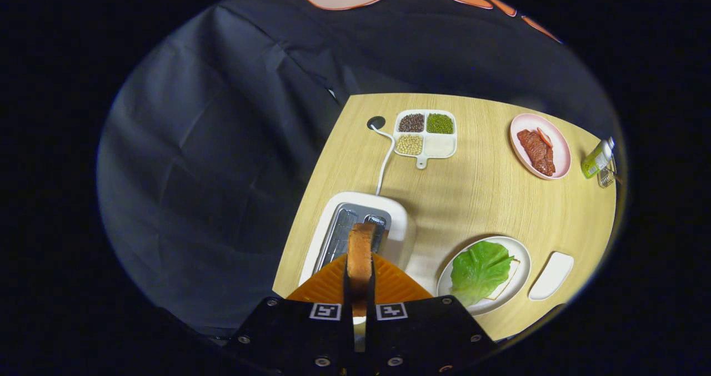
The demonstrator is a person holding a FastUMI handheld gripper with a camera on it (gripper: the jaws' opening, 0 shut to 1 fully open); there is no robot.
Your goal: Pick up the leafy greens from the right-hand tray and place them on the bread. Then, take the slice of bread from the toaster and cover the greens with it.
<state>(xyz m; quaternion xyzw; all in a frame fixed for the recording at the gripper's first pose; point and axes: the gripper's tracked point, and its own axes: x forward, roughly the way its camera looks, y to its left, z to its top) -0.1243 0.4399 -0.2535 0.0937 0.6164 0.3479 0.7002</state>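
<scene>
My gripper (360, 276) is shut on a slice of toasted bread (360, 254), held on edge between the fingers and lifted above the white toaster (400, 226). The toaster's slots (339, 234) lie just beyond the fingertips. To the right of the toaster a white plate (519, 254) holds a slice of bread (508, 284) with a green lettuce leaf (479, 270) spread over it. Only a corner of that lower bread shows under the leaf.
A small white tray (551, 276) lies right of the plate. Further back on the wooden table (472, 192) are a four-part dish of beans (425, 133), a pink plate with meat (540, 145) and a green bottle (597, 159). The toaster's cord (384, 159) runs to a table hole.
</scene>
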